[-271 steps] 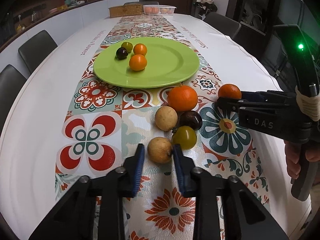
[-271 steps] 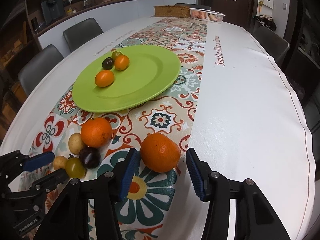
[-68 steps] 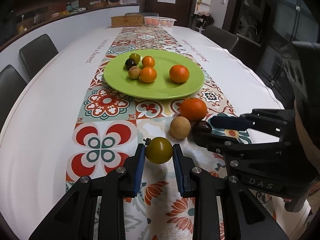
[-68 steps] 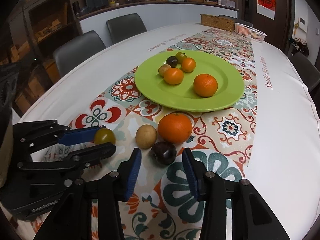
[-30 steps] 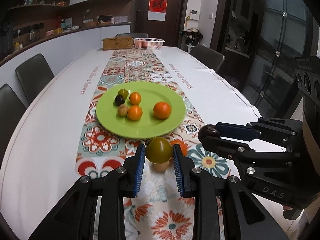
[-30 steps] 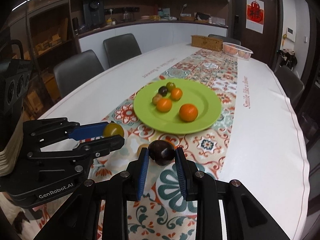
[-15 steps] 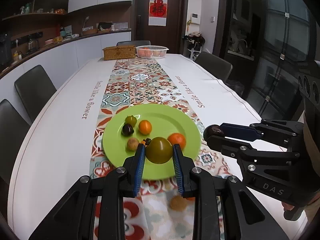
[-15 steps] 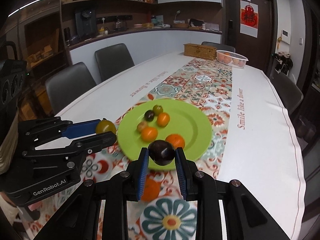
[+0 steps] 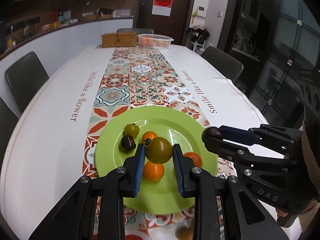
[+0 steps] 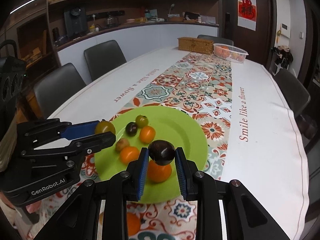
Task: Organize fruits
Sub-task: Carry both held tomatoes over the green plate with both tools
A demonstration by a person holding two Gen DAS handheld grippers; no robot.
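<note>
The surface was a long white-clothed dining top with a tiled floral runner down its middle and dark chairs along both sides. A dark door with a red hanging closed the far end of the room, and shelves and a counter lined one wall.

At the far end of the surface stood a woven box and, just beside it, a white basket holding orange fruit.

Nearer, a green plate lay on the runner. In it were a green tomato, a dark plum touching it, a small brown fruit and several oranges. More fruit lay blurred on the runner before the plate.

The left claw was clamped on an olive-green tomato, held above the plate. The right claw was clamped on a dark plum-like fruit, also held above the plate, beside the left claw.
</note>
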